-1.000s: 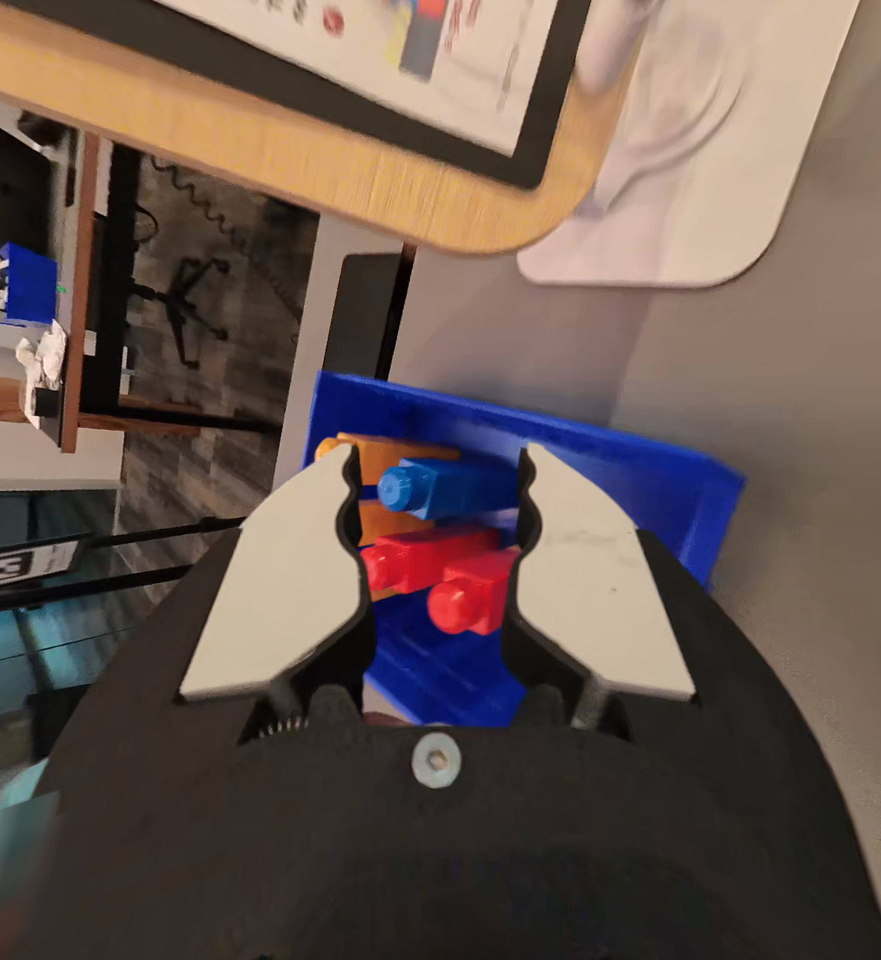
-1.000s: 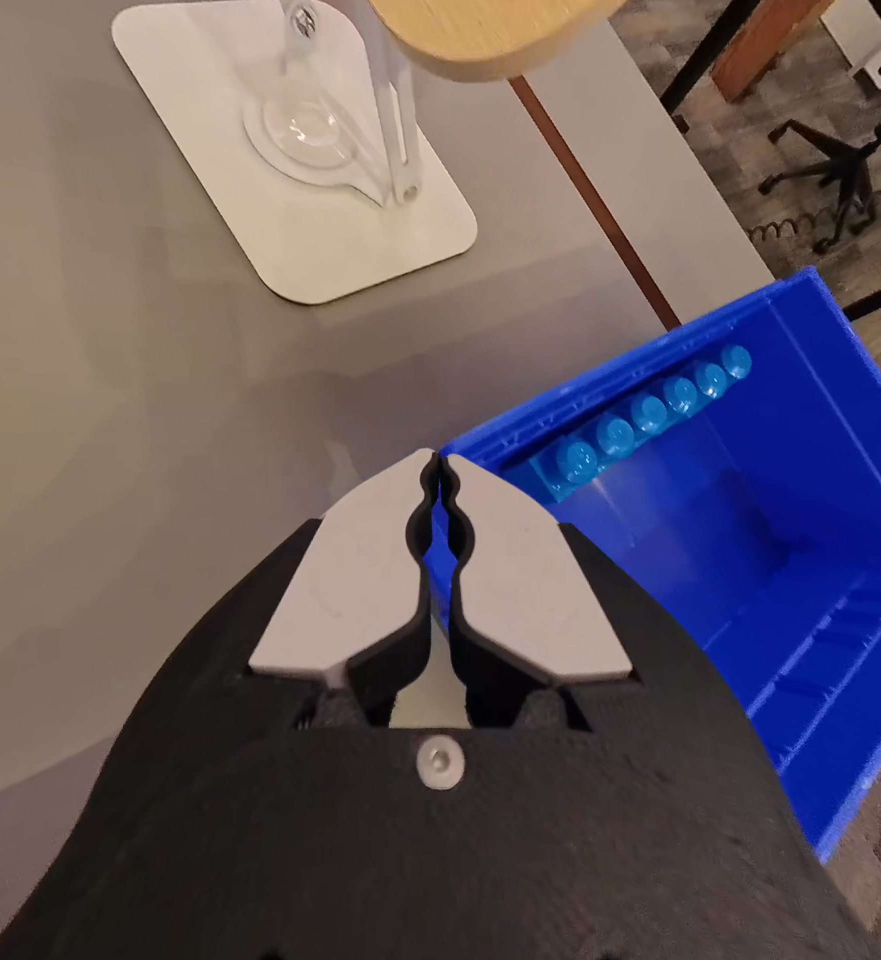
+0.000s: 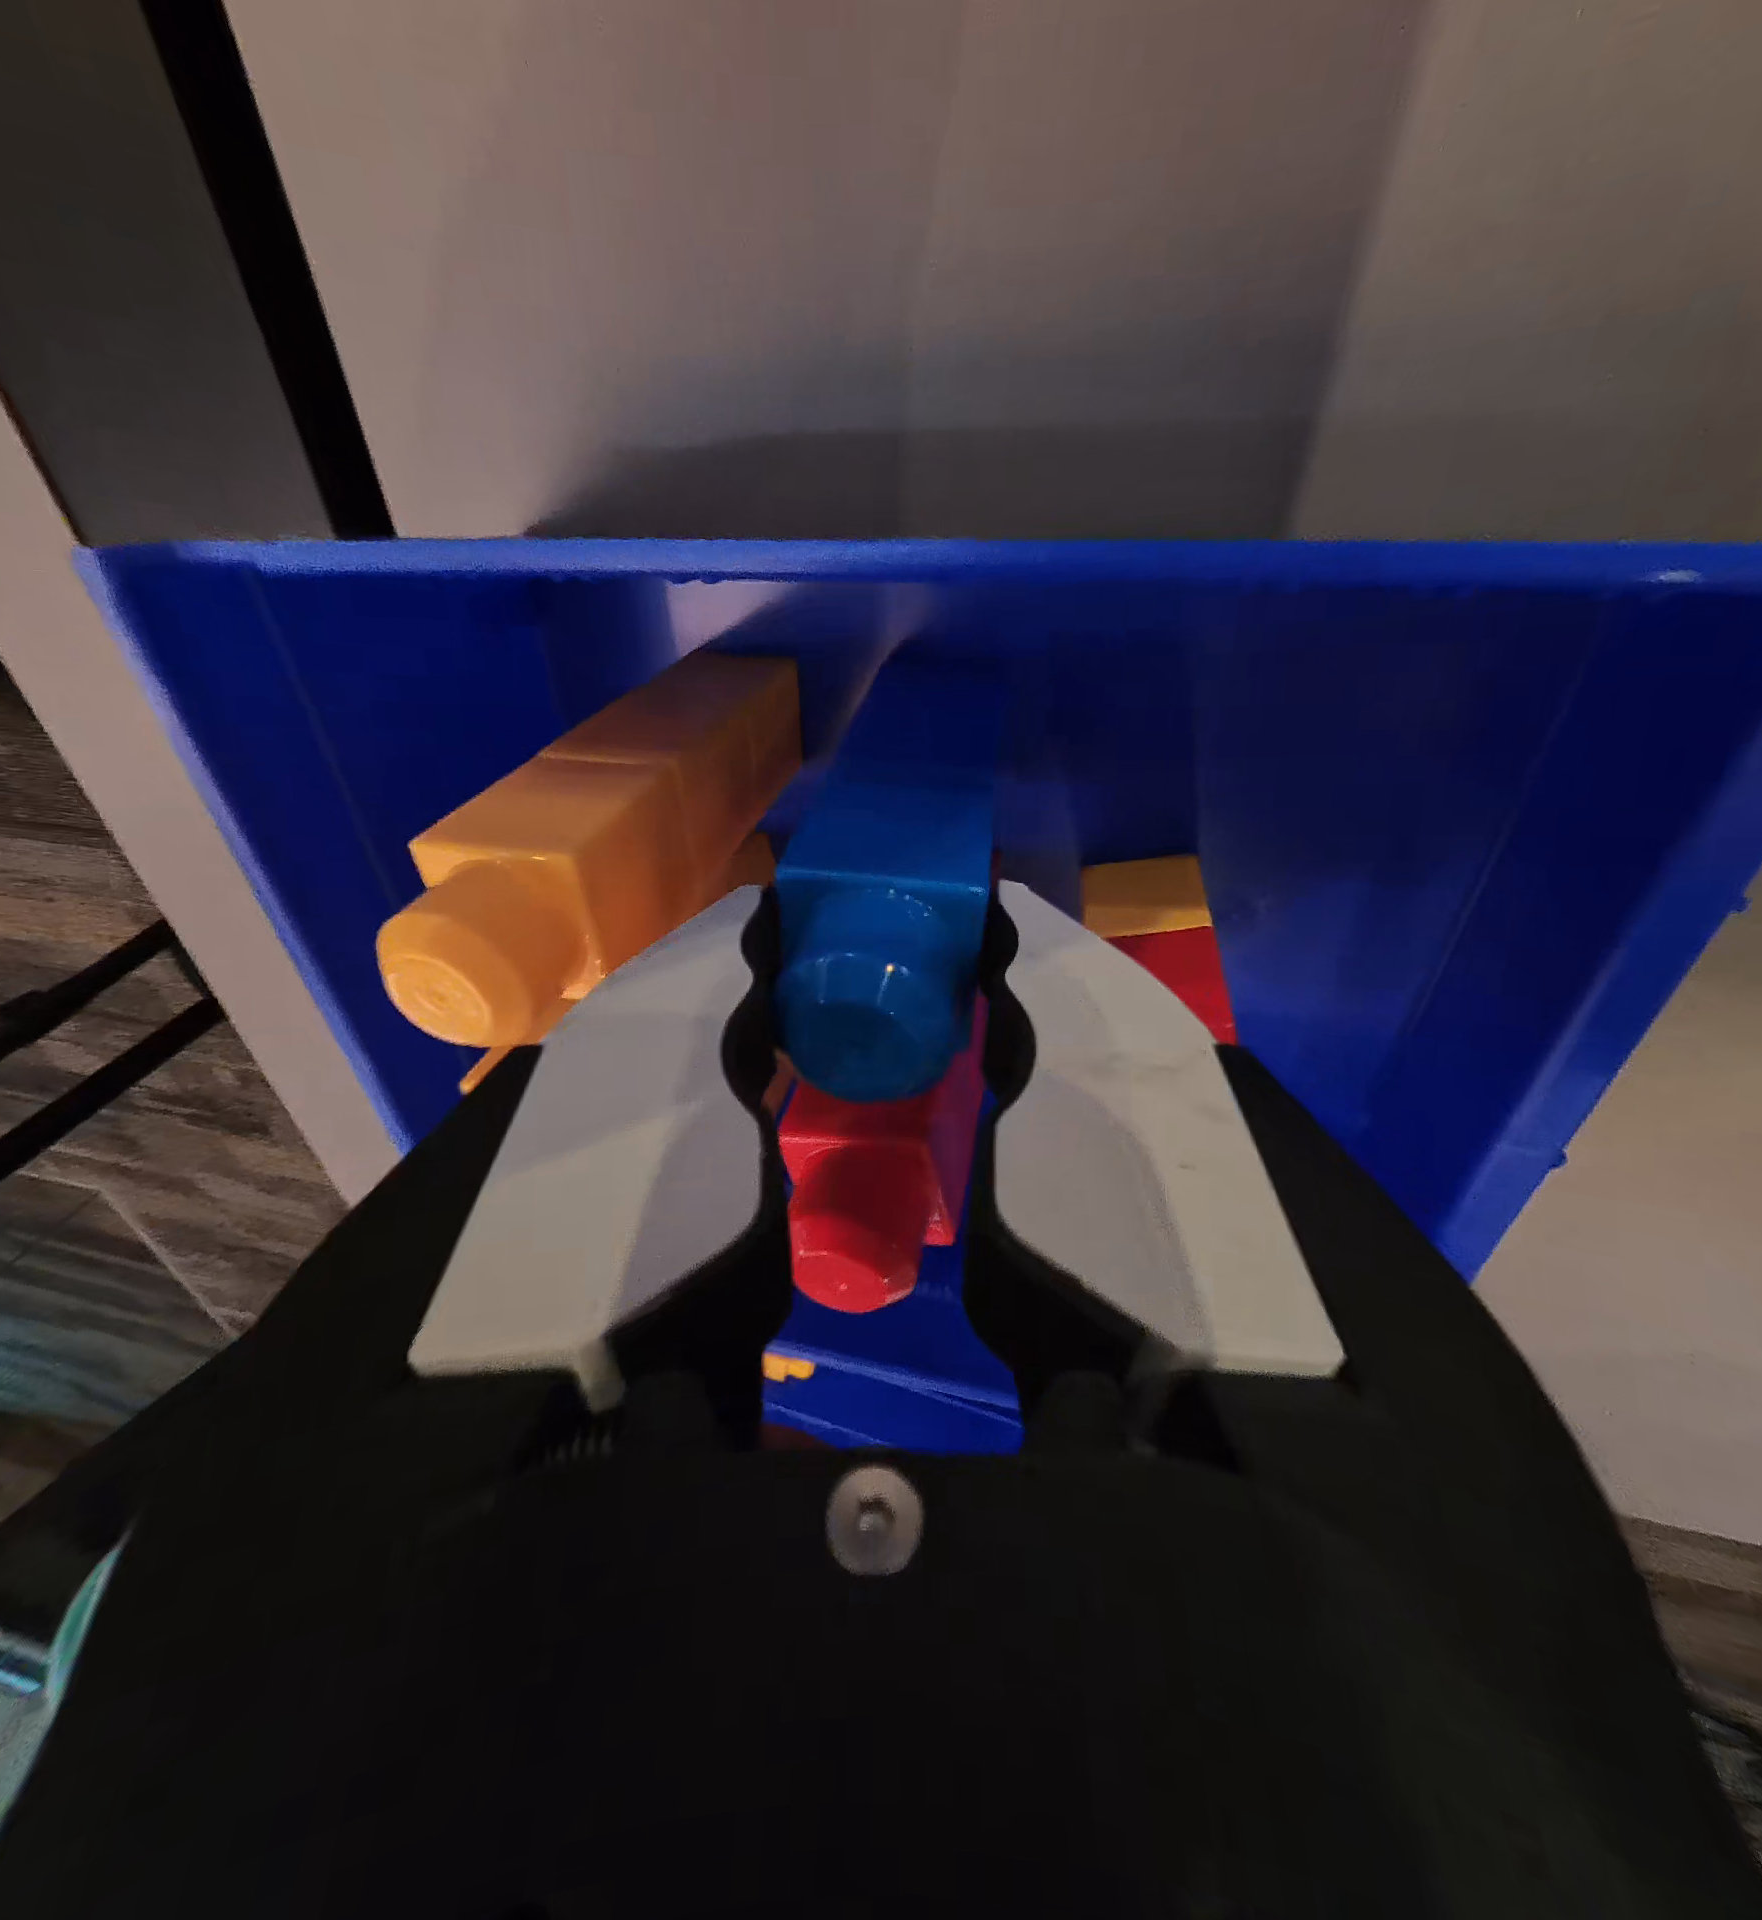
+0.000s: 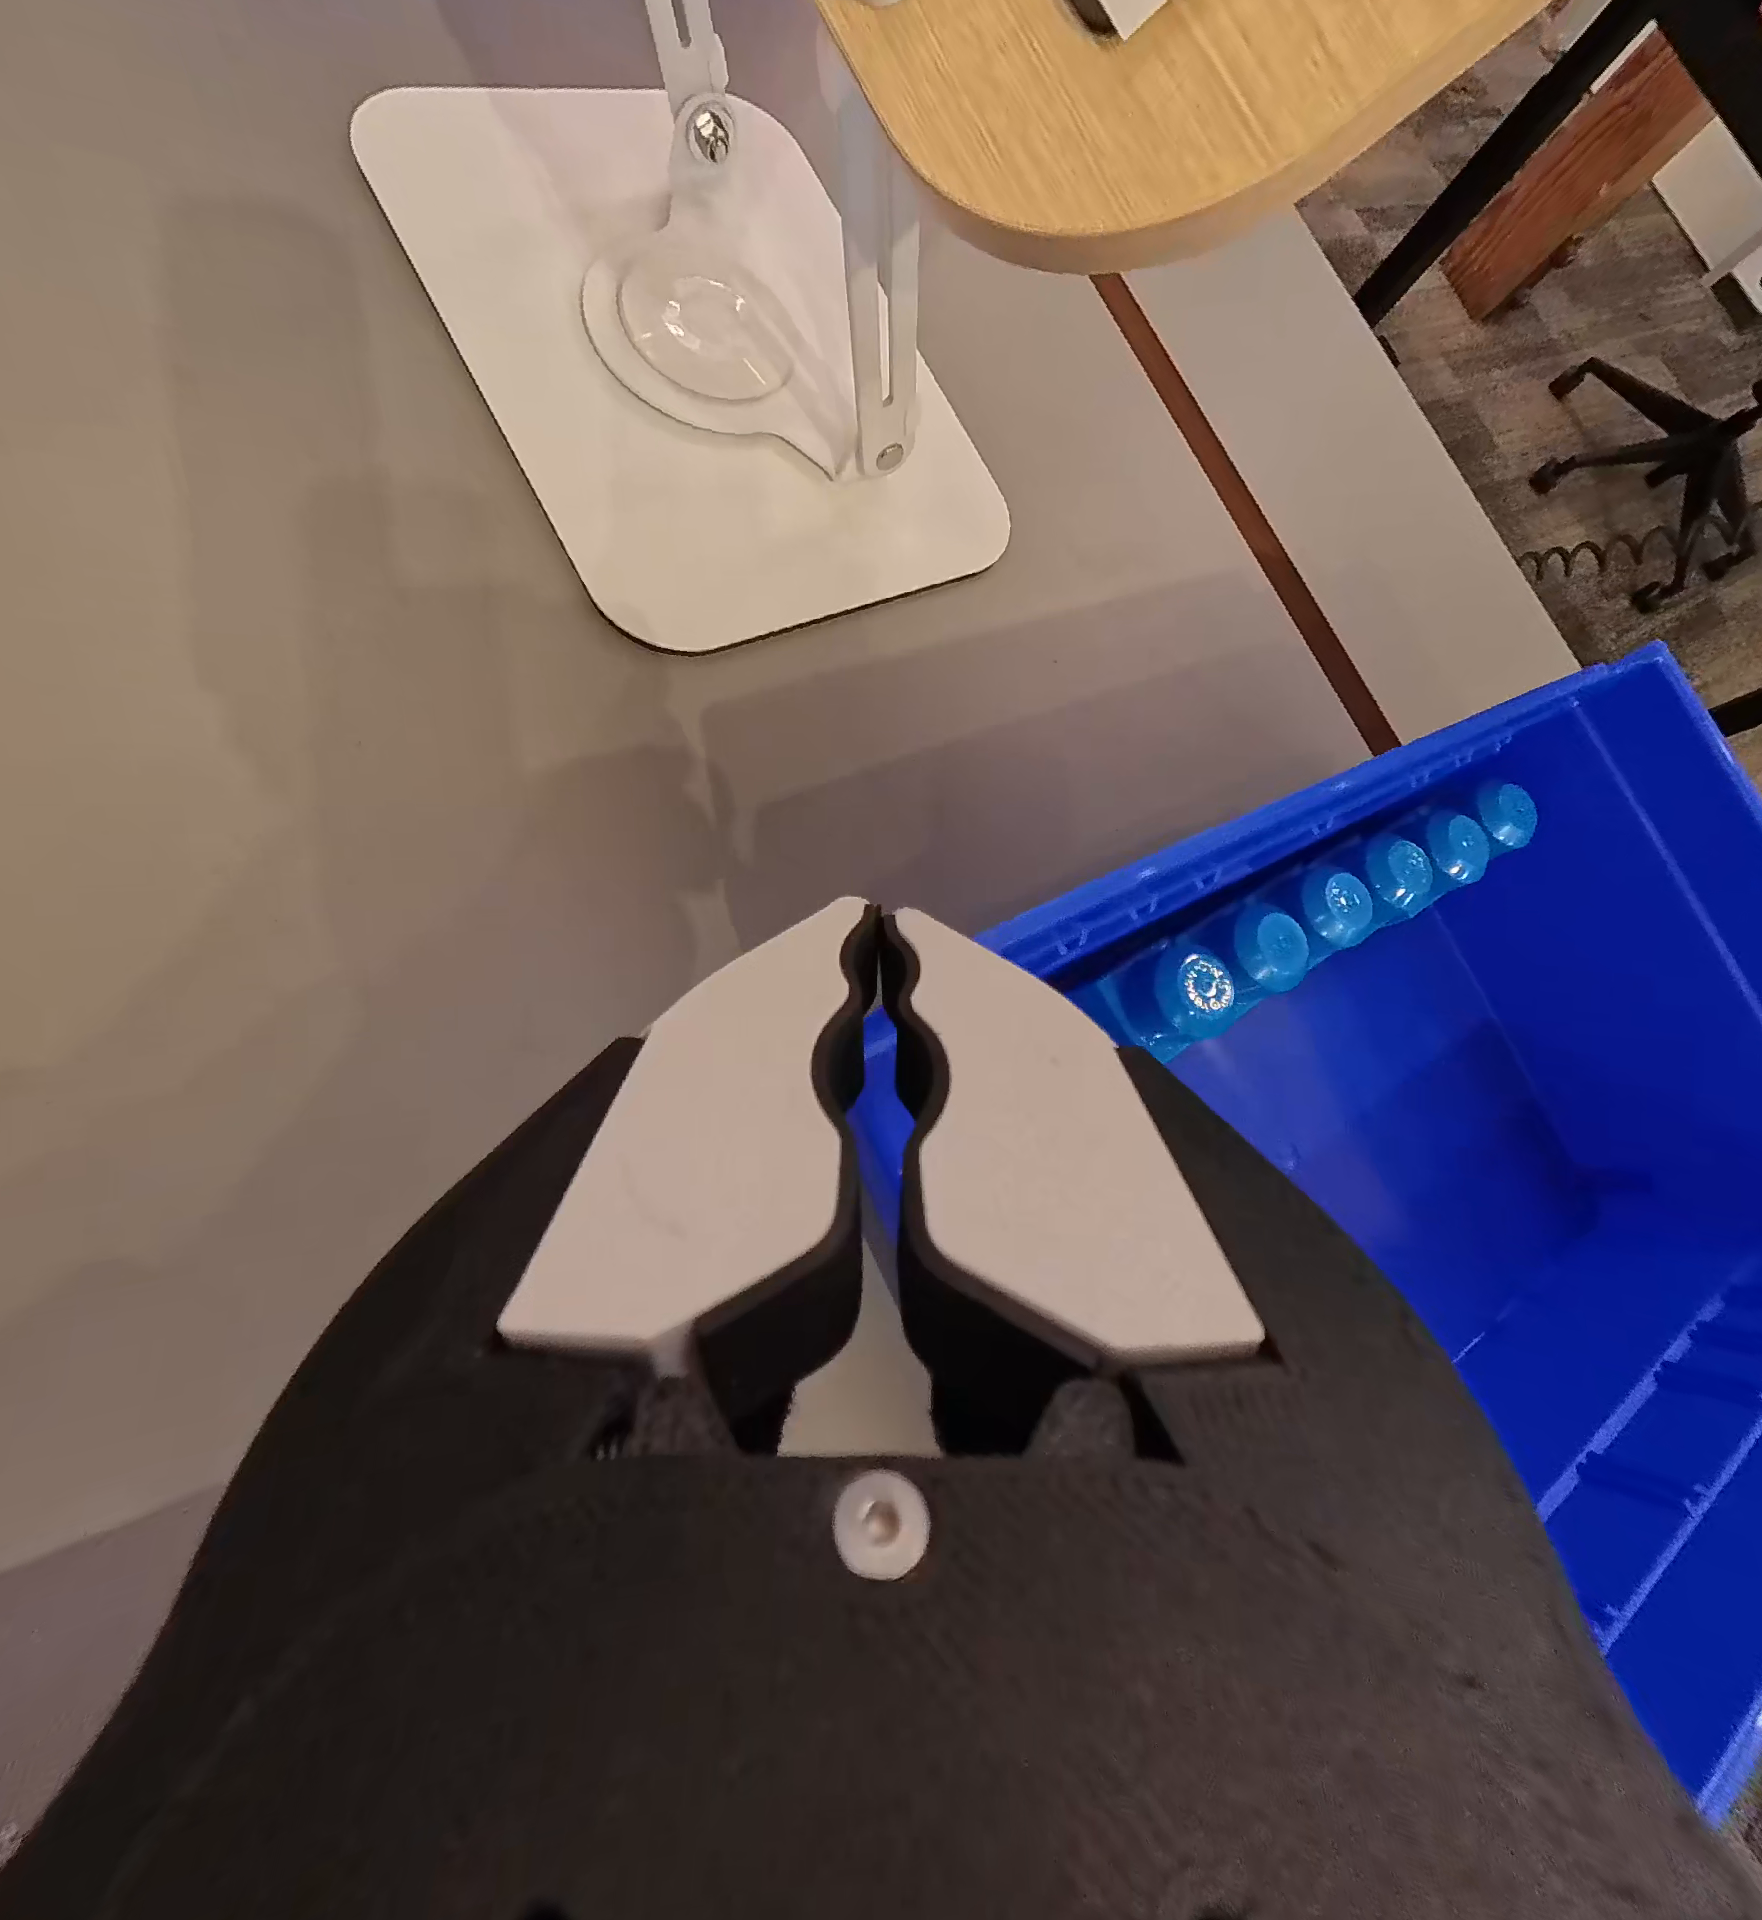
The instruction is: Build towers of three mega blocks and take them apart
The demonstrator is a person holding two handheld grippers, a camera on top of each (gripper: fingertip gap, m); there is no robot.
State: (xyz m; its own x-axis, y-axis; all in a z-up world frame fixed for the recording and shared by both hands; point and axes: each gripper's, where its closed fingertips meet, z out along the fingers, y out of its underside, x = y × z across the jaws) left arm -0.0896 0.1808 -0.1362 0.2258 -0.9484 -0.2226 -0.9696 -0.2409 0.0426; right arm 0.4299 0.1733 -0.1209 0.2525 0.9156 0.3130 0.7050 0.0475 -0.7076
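Inside blue bin (image 3: 357, 727): left gripper (image 3: 879, 966) jaws clamping blue mega block (image 3: 882, 935); right gripper (image 4: 877, 935) clenched, bare. Step: picking; next, lift clear.

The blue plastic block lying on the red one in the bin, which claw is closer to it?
Left. The left claw has closed around that blue block inside the blue bin; the shut right claw hovers over the grey tabletop.
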